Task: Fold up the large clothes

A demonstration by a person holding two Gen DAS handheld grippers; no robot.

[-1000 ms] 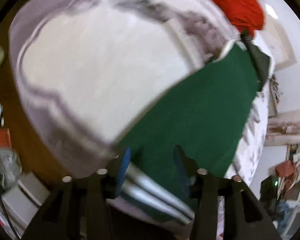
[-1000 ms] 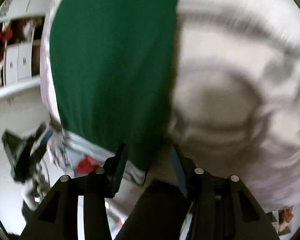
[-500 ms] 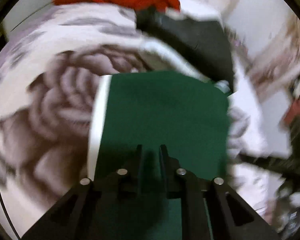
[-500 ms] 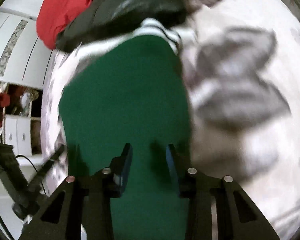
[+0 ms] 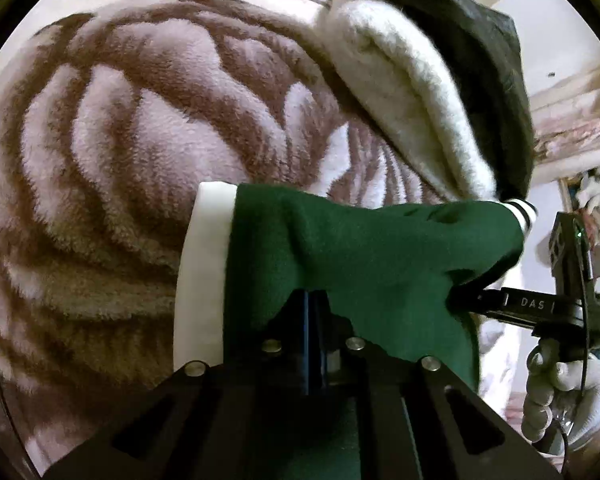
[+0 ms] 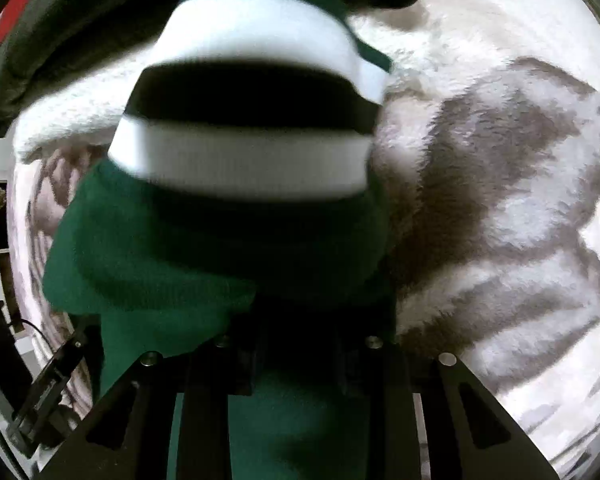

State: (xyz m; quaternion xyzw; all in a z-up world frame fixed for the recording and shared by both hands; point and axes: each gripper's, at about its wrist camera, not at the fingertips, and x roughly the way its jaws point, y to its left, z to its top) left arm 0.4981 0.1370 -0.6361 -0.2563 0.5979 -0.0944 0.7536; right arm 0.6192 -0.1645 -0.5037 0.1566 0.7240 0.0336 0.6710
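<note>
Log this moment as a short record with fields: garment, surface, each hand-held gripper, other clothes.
garment: dark green fleece garment with white and black striped trim
surface: plush pink-and-brown patterned blanket
left hand-held gripper: shut on the green fabric
right hand-held gripper: fingers buried in green fabric, grip unclear
other clothes: black jacket with white fleece lining
</note>
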